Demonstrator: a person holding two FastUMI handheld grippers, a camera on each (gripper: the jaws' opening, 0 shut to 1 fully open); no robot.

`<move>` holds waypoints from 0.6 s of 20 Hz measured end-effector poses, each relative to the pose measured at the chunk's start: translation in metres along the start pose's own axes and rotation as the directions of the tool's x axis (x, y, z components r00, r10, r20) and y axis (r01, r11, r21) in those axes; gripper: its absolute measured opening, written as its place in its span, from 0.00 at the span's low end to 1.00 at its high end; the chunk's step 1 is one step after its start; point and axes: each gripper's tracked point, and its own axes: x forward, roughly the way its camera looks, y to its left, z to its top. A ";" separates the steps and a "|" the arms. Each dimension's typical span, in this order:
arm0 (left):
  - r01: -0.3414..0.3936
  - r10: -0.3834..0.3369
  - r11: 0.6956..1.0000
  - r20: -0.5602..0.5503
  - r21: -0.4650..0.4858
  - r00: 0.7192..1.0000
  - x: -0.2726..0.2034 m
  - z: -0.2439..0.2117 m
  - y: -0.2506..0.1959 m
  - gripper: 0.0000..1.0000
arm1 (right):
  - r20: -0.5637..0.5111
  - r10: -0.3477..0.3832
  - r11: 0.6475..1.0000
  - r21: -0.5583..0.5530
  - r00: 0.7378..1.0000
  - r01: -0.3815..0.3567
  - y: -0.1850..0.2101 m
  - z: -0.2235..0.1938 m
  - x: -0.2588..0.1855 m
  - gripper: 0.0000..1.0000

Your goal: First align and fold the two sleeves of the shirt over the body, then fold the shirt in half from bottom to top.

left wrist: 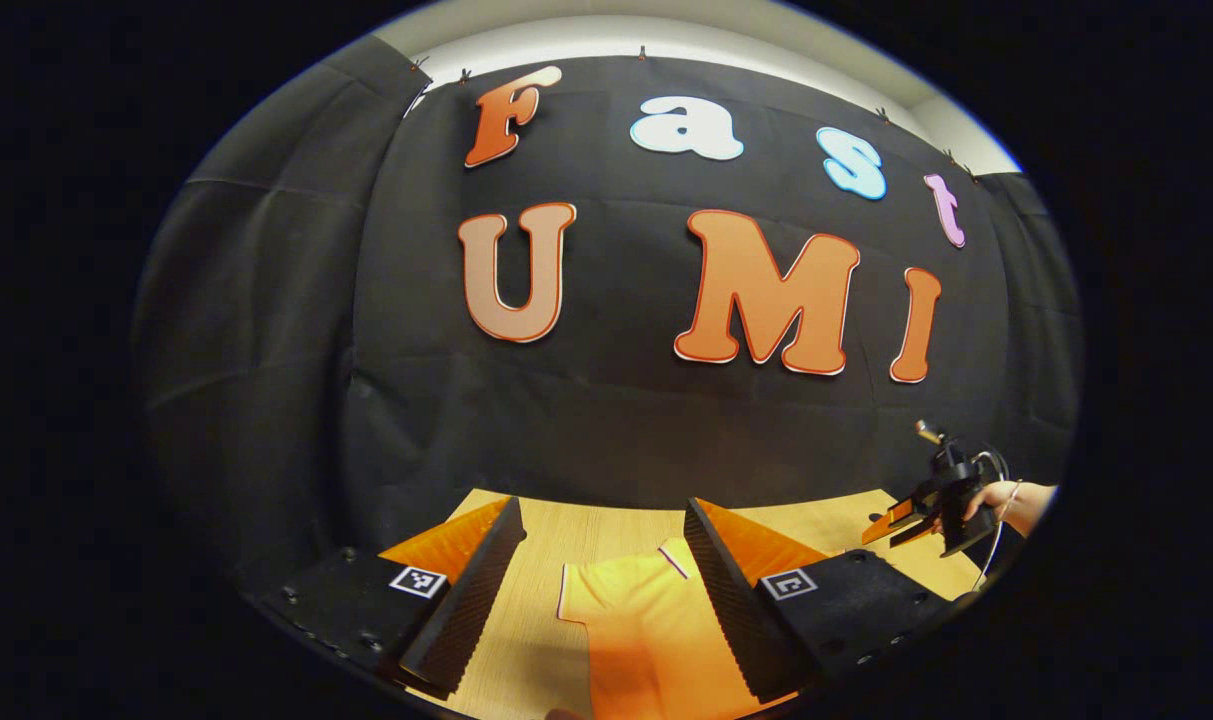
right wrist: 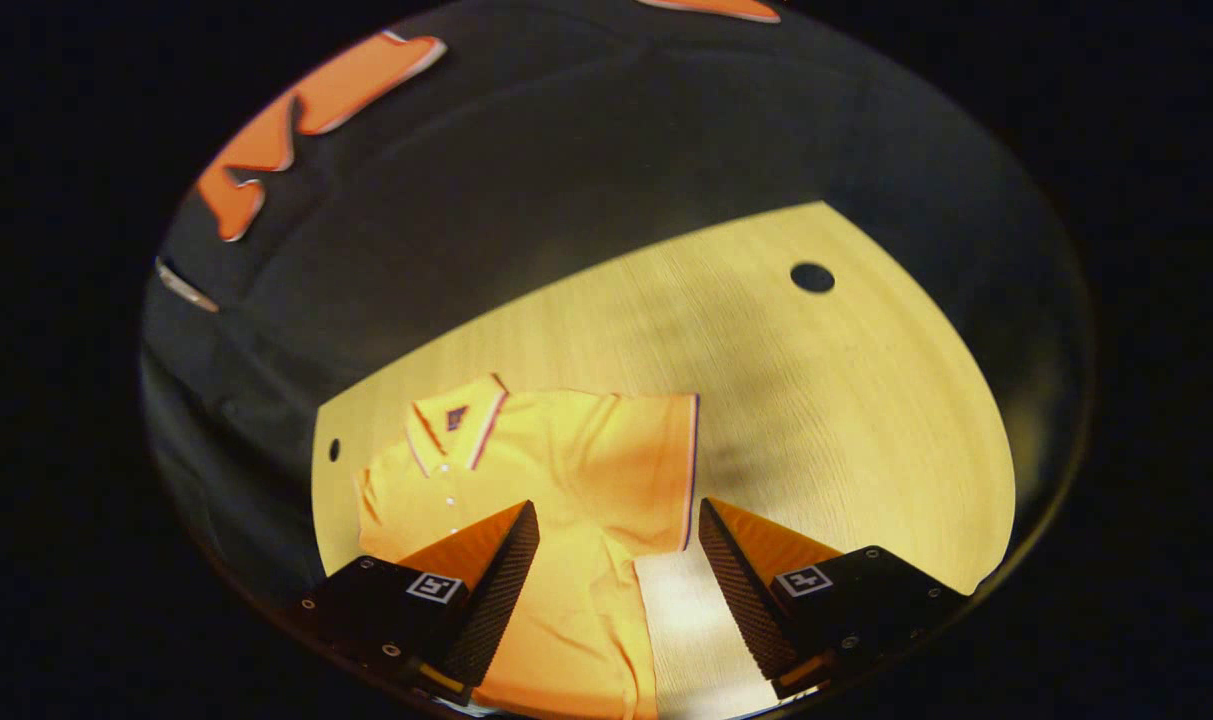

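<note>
An orange polo shirt (right wrist: 566,470) lies flat on the wooden table (right wrist: 816,420), collar (right wrist: 456,420) to the left in the right gripper view and one short sleeve (right wrist: 646,470) spread out to the side. My right gripper (right wrist: 618,505) hovers open above the shirt, near that sleeve's trimmed edge. In the left gripper view a trimmed sleeve of the shirt (left wrist: 626,620) lies below and between the fingers of my left gripper (left wrist: 603,505), which is open and holds nothing. The right gripper (left wrist: 901,522) shows farther off at the right, held by a hand (left wrist: 1016,500).
The table has a round hole (right wrist: 812,277) near its far corner and a smaller one (right wrist: 334,449) beside the collar. Black cloth walls close the booth right behind the table edge (left wrist: 586,505). Bare wood stretches to the right of the shirt.
</note>
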 end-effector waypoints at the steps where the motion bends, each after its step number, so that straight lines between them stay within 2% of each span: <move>1: -0.010 0.010 1.000 -0.015 0.013 1.000 0.003 -0.004 0.004 0.98 | -0.039 -0.026 0.999 0.038 0.999 0.028 -0.005 -0.001 0.017 0.97; 4: -0.023 0.025 0.999 -0.061 0.030 0.998 0.012 -0.020 0.012 0.98 | -0.092 -0.078 0.996 0.038 0.993 0.082 -0.016 -0.002 0.058 0.96; 7: -0.052 0.055 0.998 -0.087 0.039 0.995 0.017 -0.029 0.024 0.98 | -0.110 -0.134 0.991 -0.001 0.985 0.135 -0.023 -0.004 0.078 0.94; 12: -0.084 0.091 0.993 -0.102 0.078 0.991 0.023 -0.034 0.038 0.98 | -0.104 -0.149 0.989 -0.008 0.983 0.149 -0.015 -0.006 0.088 0.89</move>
